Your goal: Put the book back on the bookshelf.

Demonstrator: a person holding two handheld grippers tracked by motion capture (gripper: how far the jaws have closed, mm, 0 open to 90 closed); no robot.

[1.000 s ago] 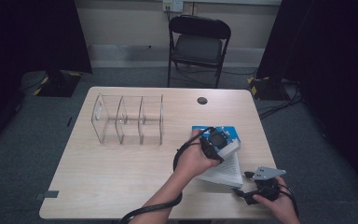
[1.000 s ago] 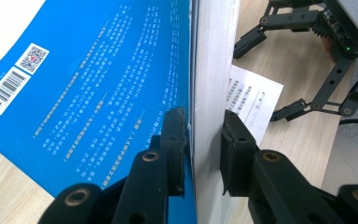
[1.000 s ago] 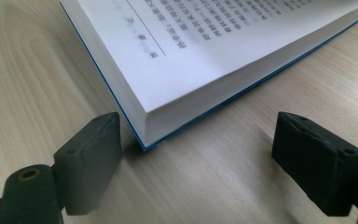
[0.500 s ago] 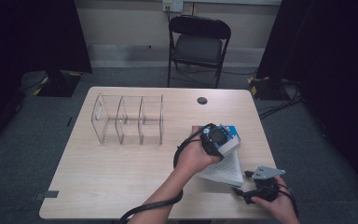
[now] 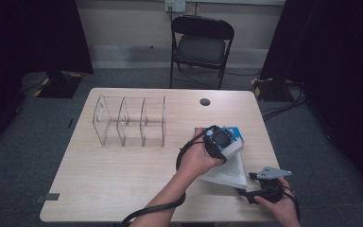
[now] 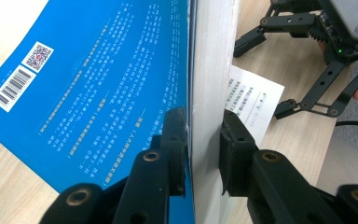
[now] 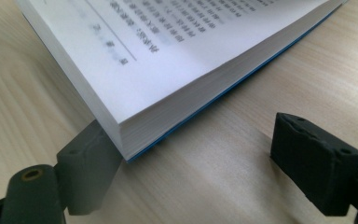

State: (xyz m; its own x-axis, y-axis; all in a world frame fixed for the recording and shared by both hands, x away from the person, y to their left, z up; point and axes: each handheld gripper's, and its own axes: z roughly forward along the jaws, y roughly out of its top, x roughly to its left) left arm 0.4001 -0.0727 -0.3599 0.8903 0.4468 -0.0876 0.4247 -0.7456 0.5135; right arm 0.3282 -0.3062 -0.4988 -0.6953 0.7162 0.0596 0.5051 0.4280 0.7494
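On the table's right, left claw (image 6: 204, 148) pinches the book (image 6: 107, 79); right claw (image 7: 205, 168) gapes.

Free passage is afforded across the table's (image 5: 104, 175) near-left area; the clear divider rack (image 5: 130, 120) and open book (image 5: 229, 163) obstruct elsewhere.

The left forearm reaches in from the bottom of the high view and angles up to the right, its hand (image 5: 197, 160) wrapped around the left hand-held gripper (image 5: 221, 138). In the left gripper view, that gripper's two black jaws are pressed close on either side of a book's (image 6: 93, 84) upper half. The right hand (image 5: 279, 206) sits at the counter's (image 5: 123, 175) near right corner with the right hand-held gripper (image 5: 261, 185), jaws spread wide, one jaw against the book's corner.
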